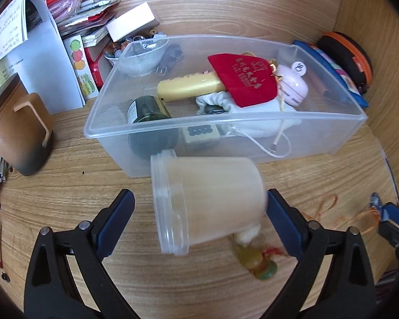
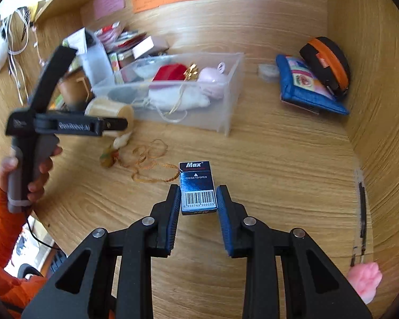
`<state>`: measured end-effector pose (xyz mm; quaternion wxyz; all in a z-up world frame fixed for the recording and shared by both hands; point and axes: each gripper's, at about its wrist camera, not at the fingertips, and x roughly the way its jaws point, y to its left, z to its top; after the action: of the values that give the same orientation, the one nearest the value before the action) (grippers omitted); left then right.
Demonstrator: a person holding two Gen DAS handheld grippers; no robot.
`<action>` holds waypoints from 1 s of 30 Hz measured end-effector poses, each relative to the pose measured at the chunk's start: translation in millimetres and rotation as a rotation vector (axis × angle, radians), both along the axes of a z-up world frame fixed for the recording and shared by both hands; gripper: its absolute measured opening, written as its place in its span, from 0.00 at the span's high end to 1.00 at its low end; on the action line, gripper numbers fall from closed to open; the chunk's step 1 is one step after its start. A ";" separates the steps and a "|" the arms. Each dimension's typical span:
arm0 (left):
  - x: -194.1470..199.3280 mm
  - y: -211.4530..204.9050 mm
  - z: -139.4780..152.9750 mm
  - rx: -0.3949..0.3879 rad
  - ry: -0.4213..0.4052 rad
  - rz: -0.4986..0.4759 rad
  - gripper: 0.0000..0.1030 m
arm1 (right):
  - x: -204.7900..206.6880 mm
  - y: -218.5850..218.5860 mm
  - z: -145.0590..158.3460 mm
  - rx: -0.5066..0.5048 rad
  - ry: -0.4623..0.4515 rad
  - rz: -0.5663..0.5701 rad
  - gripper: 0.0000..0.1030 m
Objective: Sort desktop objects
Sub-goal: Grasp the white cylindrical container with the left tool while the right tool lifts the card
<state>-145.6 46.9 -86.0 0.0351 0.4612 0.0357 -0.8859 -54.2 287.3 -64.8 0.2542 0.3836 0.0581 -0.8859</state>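
Note:
A clear plastic jar (image 1: 210, 202) lies on its side between the wide jaws of my left gripper (image 1: 199, 199). The right pad touches its base, while a strip of table shows between the left pad and the jar's rim. My right gripper (image 2: 198, 199) is shut on a small dark blue "Max" box (image 2: 198, 186), barcode side up, just above the desk. In the right wrist view a hand in an orange sleeve (image 2: 26, 175) holds the left gripper (image 2: 119, 123) by the jar (image 2: 106, 107).
A clear bin (image 1: 226, 118) behind the jar holds a red pouch, a yellow tube, a dark bottle and a white bag. A jade charm (image 1: 255, 260) on an orange cord lies by the jar. Papers and a brown holder (image 1: 18, 133) stand left; a blue pouch (image 2: 308, 87) right.

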 end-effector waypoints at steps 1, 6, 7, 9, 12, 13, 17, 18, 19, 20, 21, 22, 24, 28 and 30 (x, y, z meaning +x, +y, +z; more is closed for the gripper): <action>-1.5 -1.2 -1.5 0.000 -0.002 0.008 0.04 | -0.4 1.8 0.6 0.007 0.006 -0.007 0.75; -3.9 -6.2 -2.3 0.010 0.007 0.022 0.06 | -4.7 0.9 -10.5 0.016 -0.028 0.001 0.75; -3.9 -6.0 -2.1 0.012 0.008 0.017 0.08 | -4.7 0.5 -13.5 0.021 -0.035 0.004 0.75; -3.8 -3.5 -1.1 0.013 0.012 0.001 0.16 | -6.1 -2.0 -18.4 0.034 -0.041 0.002 0.75; -3.7 3.1 -0.3 -0.012 0.017 -0.018 0.27 | -8.6 -5.8 -23.4 0.050 -0.045 0.004 0.75; -3.1 5.9 0.6 -0.022 0.022 -0.028 0.29 | -9.2 -7.0 -24.4 0.057 -0.045 0.004 0.75; -3.6 6.6 1.0 -0.033 0.026 -0.034 0.29 | -10.3 -13.5 -28.0 0.104 -0.029 0.005 0.75; -3.5 5.9 1.2 -0.028 0.027 -0.034 0.29 | -11.4 -16.1 -29.6 0.118 -0.031 0.009 0.75; -3.3 5.2 1.2 -0.024 0.028 -0.034 0.30 | -11.2 -18.5 -30.1 0.131 -0.020 0.008 0.74; -3.1 4.1 1.1 -0.022 0.029 -0.032 0.30 | -11.3 -20.5 -30.2 0.142 -0.013 0.007 0.74; -2.7 3.0 1.2 -0.019 0.030 -0.031 0.30 | -11.9 -22.6 -30.2 0.147 -0.009 0.009 0.74; -1.3 1.4 1.8 -0.017 0.032 -0.030 0.31 | -12.9 -23.6 -30.2 0.146 -0.011 0.011 0.74; 2.6 -1.3 3.7 -0.016 0.038 -0.026 0.33 | -15.4 -24.3 -30.3 0.140 -0.013 0.012 0.74; 13.4 -7.9 11.4 -0.022 0.057 -0.021 0.37 | -18.4 -25.4 -30.3 0.138 -0.005 0.008 0.72; 18.1 -11.9 15.7 -0.024 0.067 -0.015 0.37 | -19.8 -25.6 -29.9 0.136 -0.011 0.003 0.75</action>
<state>-127.6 35.1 -70.3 0.0327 0.4310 0.0229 -0.9015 -74.0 261.6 -94.7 0.2294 0.4049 0.1173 -0.8773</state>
